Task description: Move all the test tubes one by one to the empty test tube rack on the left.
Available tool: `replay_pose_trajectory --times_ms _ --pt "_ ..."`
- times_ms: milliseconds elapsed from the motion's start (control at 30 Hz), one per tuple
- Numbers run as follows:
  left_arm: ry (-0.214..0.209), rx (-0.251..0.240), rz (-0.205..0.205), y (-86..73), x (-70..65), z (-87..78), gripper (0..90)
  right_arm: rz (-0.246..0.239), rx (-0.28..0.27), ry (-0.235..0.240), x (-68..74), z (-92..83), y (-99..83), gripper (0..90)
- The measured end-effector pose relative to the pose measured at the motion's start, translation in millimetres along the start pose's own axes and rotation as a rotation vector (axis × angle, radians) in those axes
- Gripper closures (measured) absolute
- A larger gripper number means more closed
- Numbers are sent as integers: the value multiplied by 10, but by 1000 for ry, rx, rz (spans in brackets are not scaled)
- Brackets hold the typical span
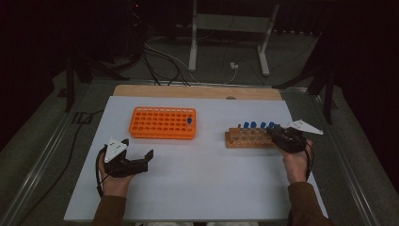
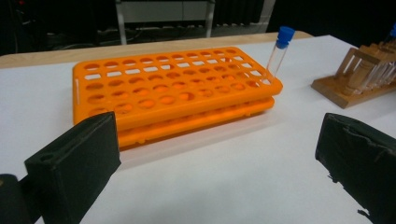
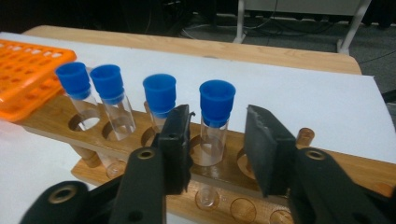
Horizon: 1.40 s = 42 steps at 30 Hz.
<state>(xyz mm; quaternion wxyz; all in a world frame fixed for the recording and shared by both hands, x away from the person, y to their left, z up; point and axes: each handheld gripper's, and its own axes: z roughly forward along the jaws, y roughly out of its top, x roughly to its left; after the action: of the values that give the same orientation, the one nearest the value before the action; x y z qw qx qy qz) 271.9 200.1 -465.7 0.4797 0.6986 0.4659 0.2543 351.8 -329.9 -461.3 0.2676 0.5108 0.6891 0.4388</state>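
neighbouring tube crowds tool's left jaw

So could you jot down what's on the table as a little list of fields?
Surface: white table top
Left rack: orange plastic tube rack, one blue-capped clear tube in a corner hole
Right rack: wooden tube rack, four blue-capped tubes
Left tool: open, resting apart from the orange rack
Right tool: jaws around the nearest blue-capped tube, not yet pressing

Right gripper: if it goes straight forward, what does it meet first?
Probably the blue-capped tube between the right gripper tongs, standing in the wooden rack; whether the pads touch it is unclear.
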Motion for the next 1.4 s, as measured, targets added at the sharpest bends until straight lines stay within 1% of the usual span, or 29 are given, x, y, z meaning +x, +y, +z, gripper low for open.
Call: replay_pose_trajectory --times_ms 133,267,367,433,500,600,767,867,1033,1100,1267,1300,1400 --pt "-2 0 1 1 -6 3 7 -4 2 -3 9 59 -16 660" --pt "-3 -4 -7 1 5 -4 7 -3 0 -3 25 98 -15 683" --pt "-3 -5 -10 0 8 -4 7 -17 -4 -5 60 101 -24 709" --pt "-4 -3 -12 -1 6 -2 7 -17 -4 4 74 102 -27 724" --pt "-4 -3 -12 -2 4 -2 8 -20 4 -8 94 99 -28 741" --pt "-6 -2 -13 -4 4 1 7 -25 5 -14 110 94 -27 763" --pt "-8 0 -14 -9 4 7 8 -14 8 -24 99 81 -25 773" --pt "-9 -2 -14 -10 5 8 7 -4 -8 -25 93 50 -4 774" --pt "-9 -3 -13 -13 8 7 7 -12 -34 -24 108 -13 58 774" --pt "-8 -4 -13 -13 7 6 7 -9 -40 -16 109 -38 85 774" --pt "-16 -2 -19 -15 -3 22 7 -41 -70 -22 138 -146 208 775" --pt "-16 -1 -14 -14 -9 26 7 -44 -76 -20 139 -167 231 775" --pt "-20 0 -15 -13 -24 36 7 -45 -91 -17 146 -227 293 775"
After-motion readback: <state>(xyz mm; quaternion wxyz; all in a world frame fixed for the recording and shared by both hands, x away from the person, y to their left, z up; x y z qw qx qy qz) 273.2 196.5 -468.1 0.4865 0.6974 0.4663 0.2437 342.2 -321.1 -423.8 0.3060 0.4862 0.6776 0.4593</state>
